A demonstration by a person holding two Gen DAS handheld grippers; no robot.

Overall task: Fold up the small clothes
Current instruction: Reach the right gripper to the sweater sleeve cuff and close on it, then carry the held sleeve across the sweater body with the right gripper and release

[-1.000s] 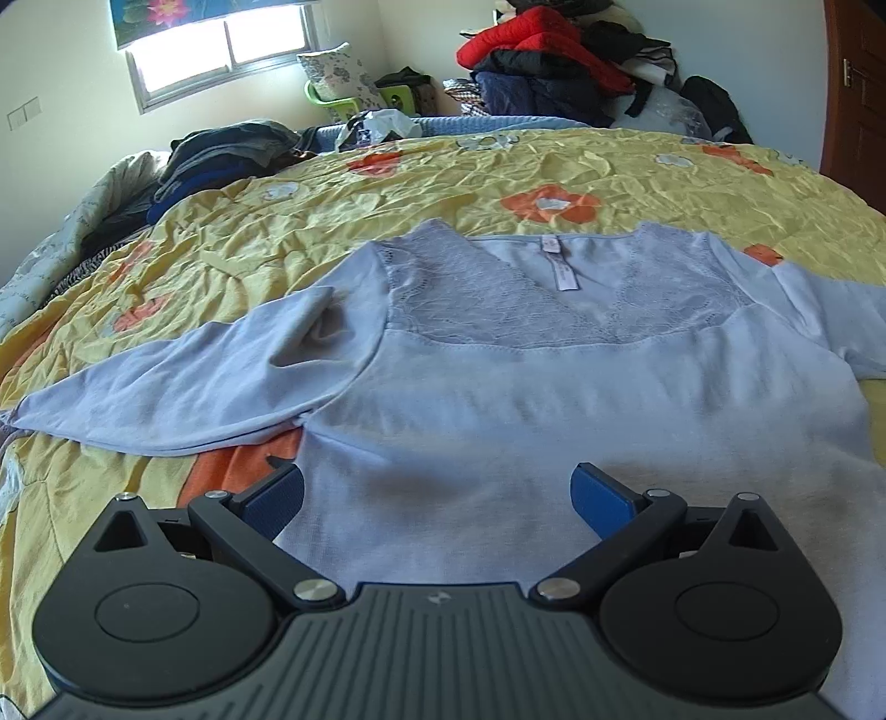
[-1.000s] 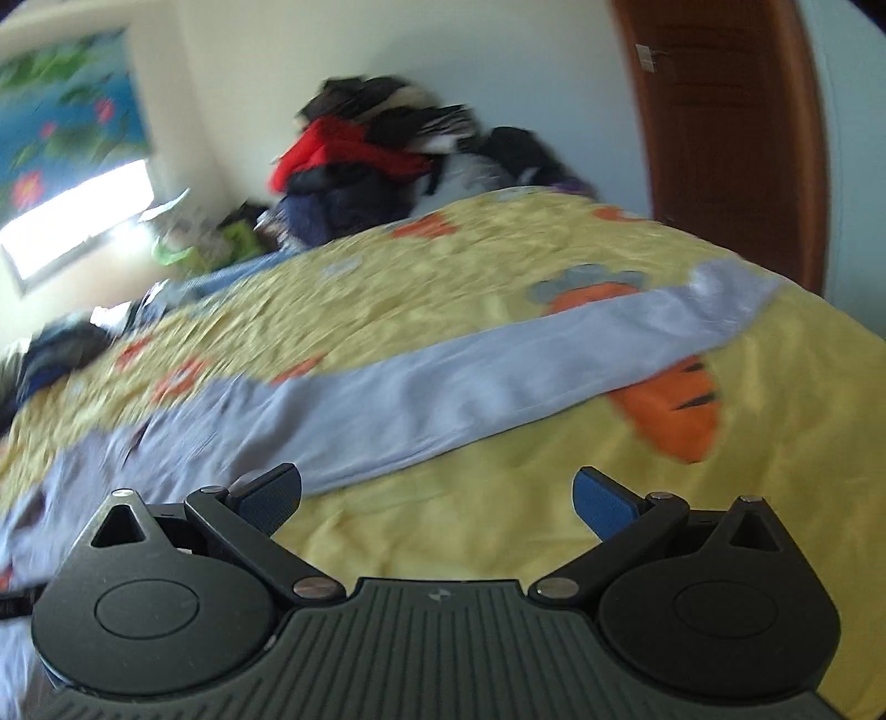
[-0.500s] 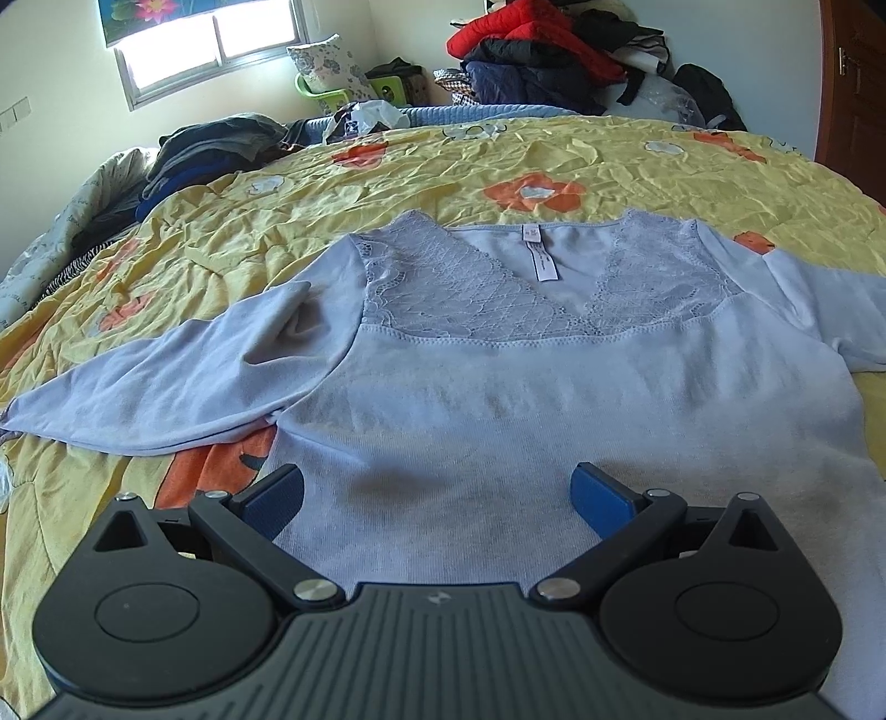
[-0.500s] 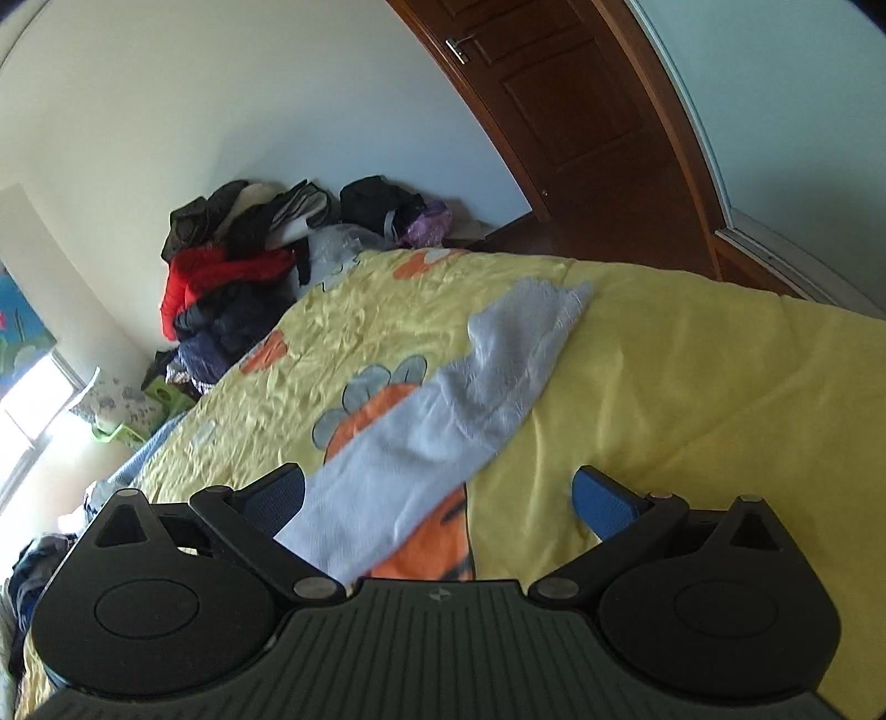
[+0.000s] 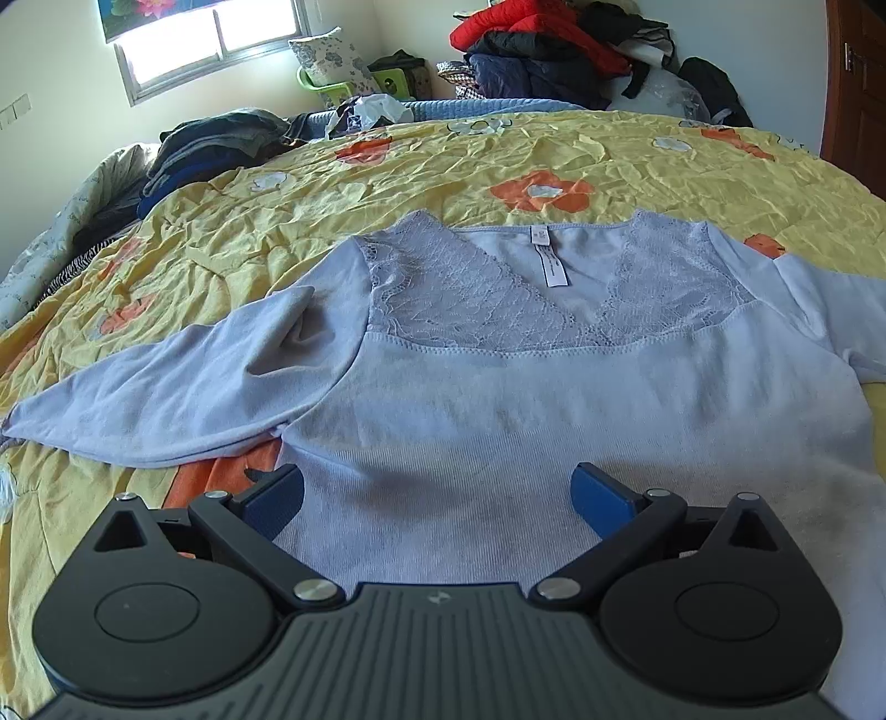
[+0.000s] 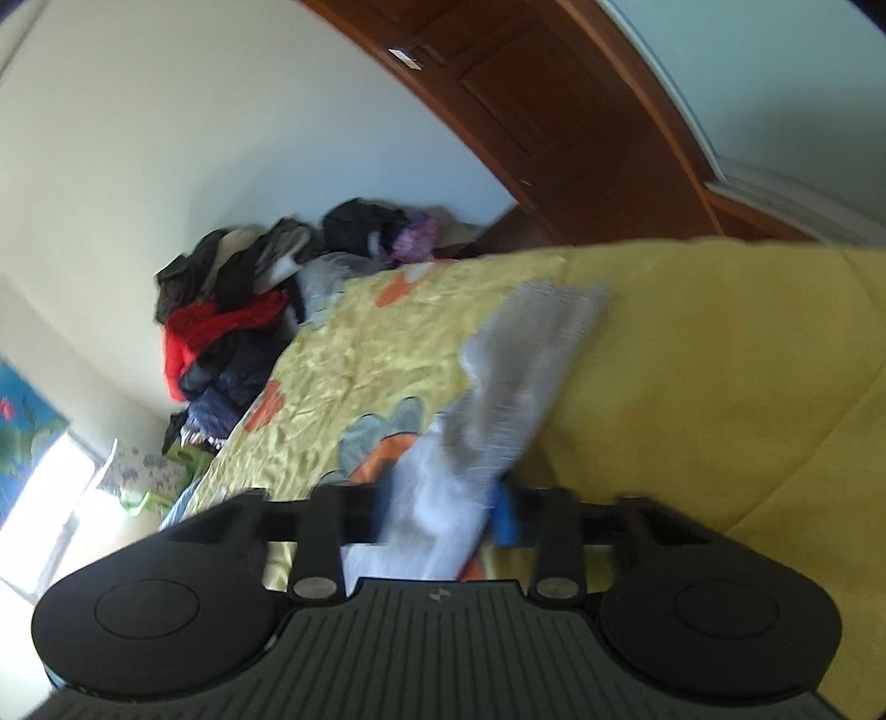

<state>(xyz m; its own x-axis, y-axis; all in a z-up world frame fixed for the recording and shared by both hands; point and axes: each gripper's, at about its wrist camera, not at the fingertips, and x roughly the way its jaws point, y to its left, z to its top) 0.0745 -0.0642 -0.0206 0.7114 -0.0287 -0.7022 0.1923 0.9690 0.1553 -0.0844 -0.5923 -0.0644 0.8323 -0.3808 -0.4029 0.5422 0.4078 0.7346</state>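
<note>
A pale lilac long-sleeved top (image 5: 554, 410) with a lace neckline lies face up and flat on a yellow flowered bedspread (image 5: 498, 155). Its left sleeve (image 5: 166, 399) lies spread out to the left. My left gripper (image 5: 437, 493) is open and empty, low over the top's lower body. In the right wrist view my right gripper (image 6: 443, 515) is shut on the top's right sleeve (image 6: 498, 404), which runs away from the fingers across the bedspread (image 6: 720, 387). This view is blurred.
Piles of clothes lie along the far side of the bed: a red and dark heap (image 5: 554, 50) at the back right, dark folded clothes (image 5: 210, 144) at the back left. A wooden door (image 6: 554, 111) stands beyond the bed's right edge.
My right gripper has closed on the right sleeve; half a second ago it was open above it. The left gripper has moved slightly closer over the top.
</note>
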